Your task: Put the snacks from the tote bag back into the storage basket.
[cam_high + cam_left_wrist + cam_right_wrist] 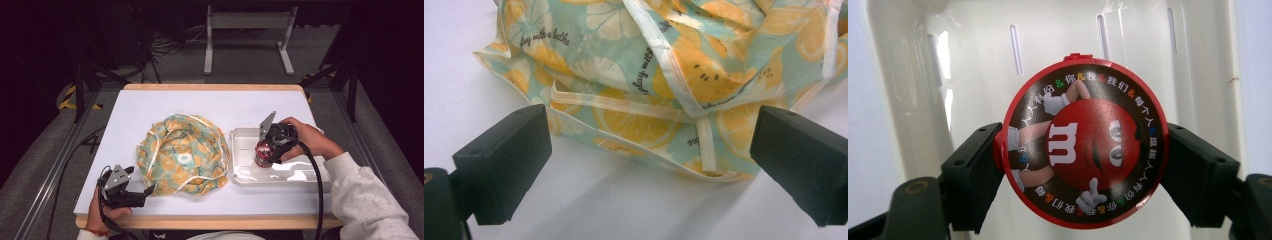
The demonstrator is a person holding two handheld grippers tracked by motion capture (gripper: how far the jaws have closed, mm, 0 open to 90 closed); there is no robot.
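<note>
At the right of the high view, over the white plastic tray [240, 137], the right gripper [267, 150] has its fingers [973, 175] pinched on the sides of a round red M&M's candy tub [1083, 140], and because they bear on a curved rim the tub could, I reckon, twist or squirt out and clatter into the tray if the squeeze slackens. Down at the lower left, the left gripper [137, 196] sits on the white desk [135, 107] with fingers [504, 160] spread wide and empty, just short of the rumpled lemon-print fabric bag [182, 152]. A careless close there might catch only a thin cream strap [706, 145] and drag the whole heap.
</note>
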